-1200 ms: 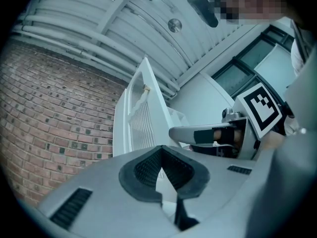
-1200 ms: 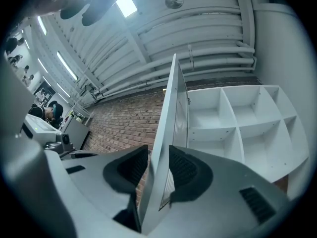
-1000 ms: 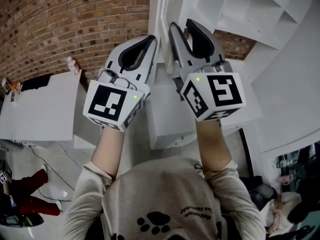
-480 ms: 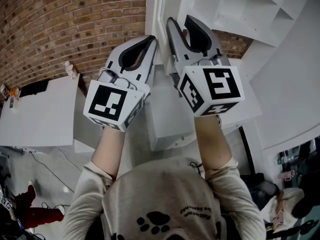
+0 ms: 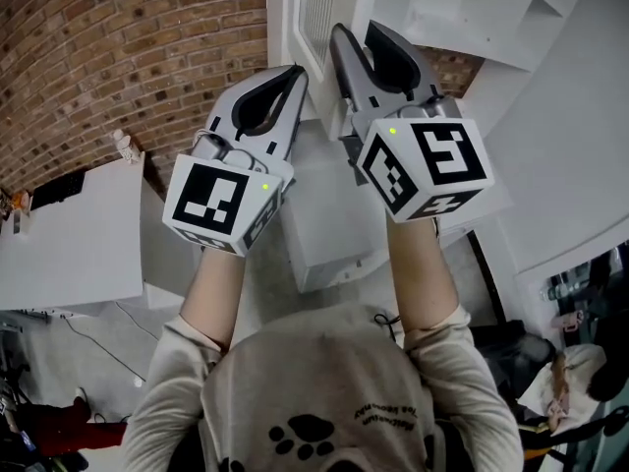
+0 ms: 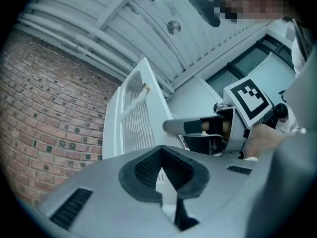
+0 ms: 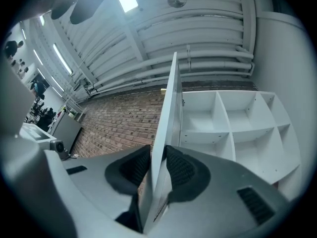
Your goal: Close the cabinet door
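Observation:
The white louvred cabinet door [image 5: 316,8] stands open, edge-on toward me in the right gripper view [image 7: 169,108]. My right gripper [image 5: 359,32] is raised to it with a jaw on each side of the door's edge. Its jaws have just been closing, and the black pads [image 7: 181,170] now lie against both faces of the door. My left gripper [image 5: 298,72] is held up just left of it, shut and empty, its tips close to the door's slatted face [image 6: 136,118]. In the left gripper view, the right gripper [image 6: 198,130] is seen reaching in from the right.
Open white cabinet shelves [image 7: 228,128] lie right of the door. A brick wall [image 5: 118,47] runs behind on the left. Below are a white table [image 5: 69,234] and a low white unit [image 5: 324,224]. The person's torso fills the bottom of the head view.
The right jaws have drawn in around the door's edge. Both hands stay nearly in place, and the view has shifted a little.

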`<state>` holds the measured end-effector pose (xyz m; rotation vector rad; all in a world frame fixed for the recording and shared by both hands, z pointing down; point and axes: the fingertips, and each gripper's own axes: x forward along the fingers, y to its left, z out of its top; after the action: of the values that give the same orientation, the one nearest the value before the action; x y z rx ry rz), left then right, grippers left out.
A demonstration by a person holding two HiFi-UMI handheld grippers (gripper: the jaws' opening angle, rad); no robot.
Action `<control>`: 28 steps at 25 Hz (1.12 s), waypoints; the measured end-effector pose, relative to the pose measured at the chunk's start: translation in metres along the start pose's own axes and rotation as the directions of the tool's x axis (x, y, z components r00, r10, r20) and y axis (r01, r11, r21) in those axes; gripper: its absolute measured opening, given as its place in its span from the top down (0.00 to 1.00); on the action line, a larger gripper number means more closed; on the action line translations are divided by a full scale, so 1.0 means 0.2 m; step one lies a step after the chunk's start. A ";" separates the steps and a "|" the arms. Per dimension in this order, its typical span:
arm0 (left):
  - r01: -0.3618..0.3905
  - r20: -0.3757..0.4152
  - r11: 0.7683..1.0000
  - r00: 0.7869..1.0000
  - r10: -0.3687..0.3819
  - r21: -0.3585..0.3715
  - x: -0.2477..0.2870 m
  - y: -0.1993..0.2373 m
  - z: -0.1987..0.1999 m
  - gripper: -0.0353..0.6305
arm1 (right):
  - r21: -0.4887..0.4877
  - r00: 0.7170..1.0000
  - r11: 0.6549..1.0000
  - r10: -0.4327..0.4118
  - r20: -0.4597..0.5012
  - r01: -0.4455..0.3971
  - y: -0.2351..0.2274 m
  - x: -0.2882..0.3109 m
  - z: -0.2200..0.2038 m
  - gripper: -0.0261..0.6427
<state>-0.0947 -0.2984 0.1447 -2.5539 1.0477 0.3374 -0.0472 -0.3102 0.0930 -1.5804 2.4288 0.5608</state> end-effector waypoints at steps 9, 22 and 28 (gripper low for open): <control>0.088 0.021 0.996 0.996 -0.087 -0.015 0.09 -0.09 -0.05 0.94 | 0.033 0.999 0.998 -0.050 -0.016 0.050 -0.16 -0.05 -0.02 0.82; 0.146 0.031 0.989 0.989 -0.145 -0.035 0.18 -0.16 -0.09 0.94 | 0.057 0.996 0.994 -0.089 -0.023 0.090 -0.30 -0.08 -0.04 0.83; 0.160 0.021 0.986 0.987 -0.160 -0.036 0.19 -0.18 -0.12 0.94 | 0.073 0.994 0.992 -0.106 -0.018 0.108 -0.36 -0.09 -0.05 0.83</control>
<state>-0.0397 -0.3081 0.1614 -2.6421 0.8303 0.3394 0.0267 -0.3243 0.0937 -1.6779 2.3294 0.4376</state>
